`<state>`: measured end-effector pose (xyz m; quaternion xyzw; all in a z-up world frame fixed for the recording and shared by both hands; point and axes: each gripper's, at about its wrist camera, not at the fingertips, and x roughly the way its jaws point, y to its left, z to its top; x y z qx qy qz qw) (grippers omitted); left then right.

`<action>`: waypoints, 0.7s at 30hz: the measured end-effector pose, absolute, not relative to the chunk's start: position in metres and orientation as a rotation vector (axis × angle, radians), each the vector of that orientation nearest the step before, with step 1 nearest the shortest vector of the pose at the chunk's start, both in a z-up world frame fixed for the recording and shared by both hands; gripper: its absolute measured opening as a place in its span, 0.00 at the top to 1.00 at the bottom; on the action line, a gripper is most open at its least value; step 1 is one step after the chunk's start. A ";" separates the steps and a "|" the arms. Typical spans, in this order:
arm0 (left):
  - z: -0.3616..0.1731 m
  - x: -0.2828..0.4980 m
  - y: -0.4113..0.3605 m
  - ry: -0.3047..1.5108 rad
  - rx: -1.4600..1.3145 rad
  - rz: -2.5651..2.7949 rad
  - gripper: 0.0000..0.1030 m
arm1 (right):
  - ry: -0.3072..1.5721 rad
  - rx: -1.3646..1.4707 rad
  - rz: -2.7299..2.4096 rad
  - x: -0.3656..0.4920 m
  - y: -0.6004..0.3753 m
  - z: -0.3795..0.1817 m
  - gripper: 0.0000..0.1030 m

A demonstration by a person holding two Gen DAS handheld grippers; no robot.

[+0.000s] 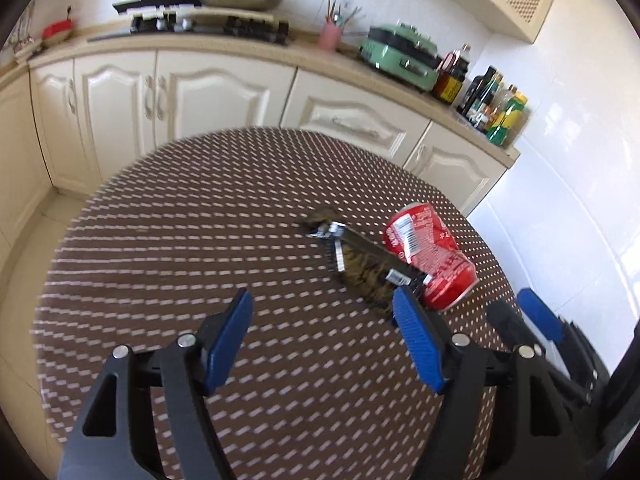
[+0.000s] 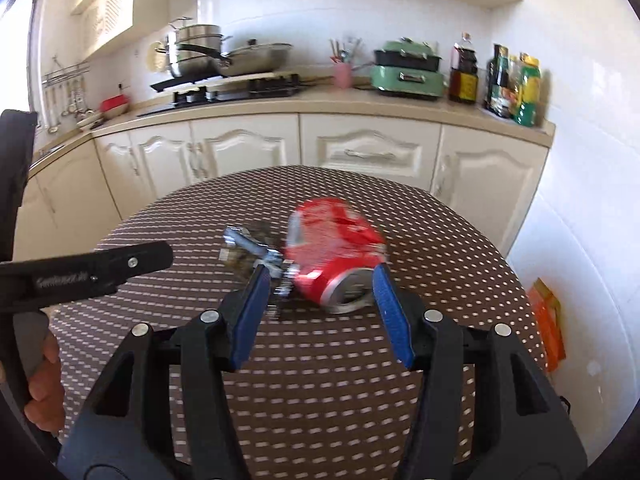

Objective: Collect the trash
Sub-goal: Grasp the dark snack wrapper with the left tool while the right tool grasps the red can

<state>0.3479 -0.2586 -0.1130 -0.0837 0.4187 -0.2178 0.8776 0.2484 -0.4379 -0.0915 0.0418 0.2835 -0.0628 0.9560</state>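
Observation:
A crushed red soda can [image 1: 430, 258] lies on its side on the round brown dotted table [image 1: 180, 248]. A dark crumpled wrapper with silver edges [image 1: 356, 258] lies just left of it, touching it. My left gripper [image 1: 322, 322] is open and empty above the table, the can just beyond its right finger. In the right wrist view the can [image 2: 334, 254] lies just ahead of my open right gripper [image 2: 318, 290], its open end at the fingertips. The wrapper [image 2: 250, 254] is by the left finger. The table [image 2: 440, 232] shows here too.
A kitchen counter [image 2: 360, 100] with cream cabinets runs behind the table, holding pots, a green appliance [image 2: 408, 72] and bottles [image 2: 516, 88]. An orange bag [image 2: 548, 324] sits on the floor to the table's right. The left gripper's body [image 2: 80, 270] reaches in from the left.

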 end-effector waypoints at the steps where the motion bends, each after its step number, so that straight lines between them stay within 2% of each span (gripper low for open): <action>1: -0.117 0.354 -0.267 0.880 -0.182 -0.447 0.31 | 0.578 0.091 -0.129 0.250 -0.442 -0.093 0.48; 14: -0.145 0.402 -0.328 0.976 -0.160 -0.418 0.33 | 0.619 0.238 -0.120 0.287 -0.502 -0.104 0.46; 15: -0.148 0.403 -0.331 0.988 -0.149 -0.420 0.40 | 0.637 0.272 -0.110 0.294 -0.509 -0.106 0.46; 16: -0.150 0.404 -0.333 1.001 -0.141 -0.427 0.64 | 0.647 0.291 -0.095 0.298 -0.513 -0.107 0.46; 17: -0.153 0.405 -0.334 1.017 -0.127 -0.435 0.73 | 0.658 0.322 -0.064 0.304 -0.517 -0.109 0.46; 21: -0.153 0.403 -0.330 1.019 -0.121 -0.445 0.82 | 0.712 0.395 -0.014 0.333 -0.527 -0.121 0.45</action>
